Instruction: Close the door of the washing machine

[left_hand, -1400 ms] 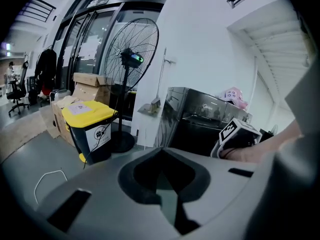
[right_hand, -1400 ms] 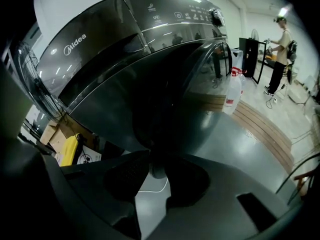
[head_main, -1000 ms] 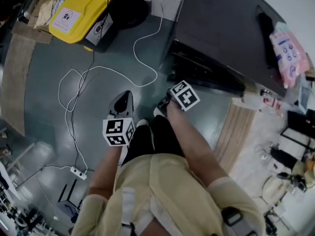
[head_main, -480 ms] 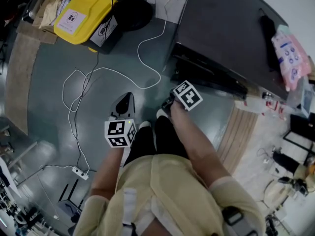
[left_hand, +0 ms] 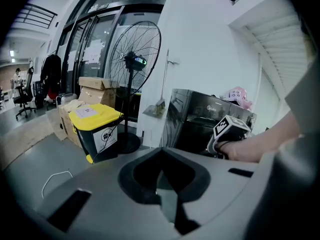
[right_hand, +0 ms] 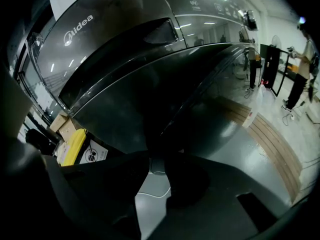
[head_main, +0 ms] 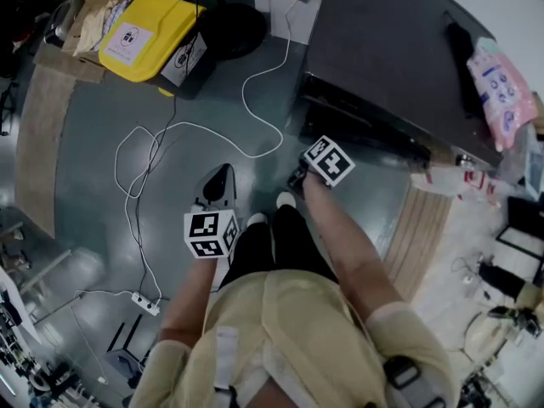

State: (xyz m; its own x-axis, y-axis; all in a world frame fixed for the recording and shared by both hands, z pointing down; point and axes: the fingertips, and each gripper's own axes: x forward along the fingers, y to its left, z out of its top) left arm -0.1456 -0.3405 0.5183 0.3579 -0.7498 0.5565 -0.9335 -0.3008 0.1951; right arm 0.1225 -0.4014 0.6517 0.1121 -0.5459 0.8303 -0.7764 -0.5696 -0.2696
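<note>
The dark grey washing machine stands at the upper right of the head view. Its glossy curved door fills the right gripper view and stands out from the front panel, with a dark gap above it. My right gripper is close in front of that door, low on the machine's front. Its jaws are open, and only floor and white cable show between them. My left gripper hangs over the bare floor left of the machine, tapered to a point and shut on nothing.
A yellow-lidded bin and a standing fan are off to the left of the machine. A white cable loops over the floor to a power strip. A wooden board lies to the right, and a pink pack rests on the machine's top.
The head view has shifted slightly. The right gripper's marker cube has rolled a little; both grippers stay where they were.
</note>
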